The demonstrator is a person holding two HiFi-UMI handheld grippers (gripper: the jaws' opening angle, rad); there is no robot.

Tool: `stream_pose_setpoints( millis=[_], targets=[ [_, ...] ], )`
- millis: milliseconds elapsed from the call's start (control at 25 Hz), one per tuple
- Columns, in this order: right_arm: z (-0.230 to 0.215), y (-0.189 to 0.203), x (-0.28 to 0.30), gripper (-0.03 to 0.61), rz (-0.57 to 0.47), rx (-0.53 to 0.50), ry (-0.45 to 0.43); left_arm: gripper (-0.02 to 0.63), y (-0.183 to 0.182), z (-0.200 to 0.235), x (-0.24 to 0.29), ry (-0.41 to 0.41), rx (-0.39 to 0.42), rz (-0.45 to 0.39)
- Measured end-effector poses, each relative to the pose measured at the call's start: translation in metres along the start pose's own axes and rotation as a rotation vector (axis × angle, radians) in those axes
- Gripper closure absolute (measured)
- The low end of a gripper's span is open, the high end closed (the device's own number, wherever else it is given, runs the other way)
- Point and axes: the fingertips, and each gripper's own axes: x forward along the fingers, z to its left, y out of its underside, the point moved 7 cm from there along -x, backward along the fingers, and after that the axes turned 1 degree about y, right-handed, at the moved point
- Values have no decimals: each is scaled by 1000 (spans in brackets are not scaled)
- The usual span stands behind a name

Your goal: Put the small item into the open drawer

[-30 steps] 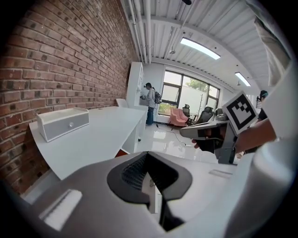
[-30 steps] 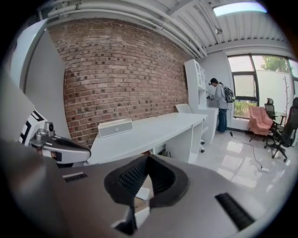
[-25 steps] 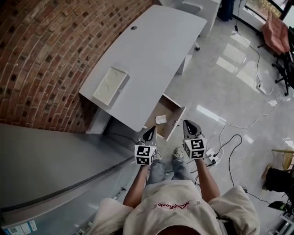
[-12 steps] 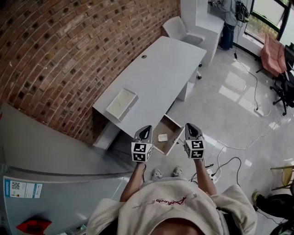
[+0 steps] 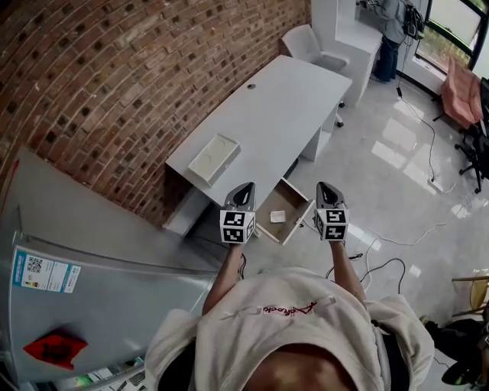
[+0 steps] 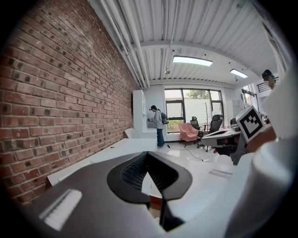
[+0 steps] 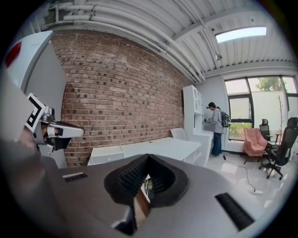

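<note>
In the head view, the open drawer [image 5: 291, 221] sticks out from under the white desk [image 5: 283, 99]. A small white item [image 5: 278, 216] lies inside it. My left gripper [image 5: 246, 186] hangs in the air to the left of the drawer, and my right gripper [image 5: 325, 185] hangs to its right; both are well above it. In the left gripper view the left gripper [image 6: 148, 155] has its jaws together with nothing between them. The right gripper [image 7: 146, 157] looks the same in the right gripper view.
A flat white box [image 5: 214, 159] lies on the desk near the brick wall [image 5: 114, 84]. A grey cabinet [image 5: 84, 298] stands at the lower left. A white chair [image 5: 309, 42] and a person [image 5: 393, 23] are at the far end. Cables [image 5: 382, 263] lie on the floor.
The head view has drawn back from the desk, so the drawer looks smaller and farther off. Both grippers stay shut and level on either side of it.
</note>
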Motion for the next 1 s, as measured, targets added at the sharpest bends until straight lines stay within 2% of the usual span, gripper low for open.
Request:
stream_pose_setpoints(
  millis=[1000],
  targets=[
    [3, -15, 26, 566, -7, -20, -22, 604, -8, 22, 15, -35, -34, -4]
  ],
)
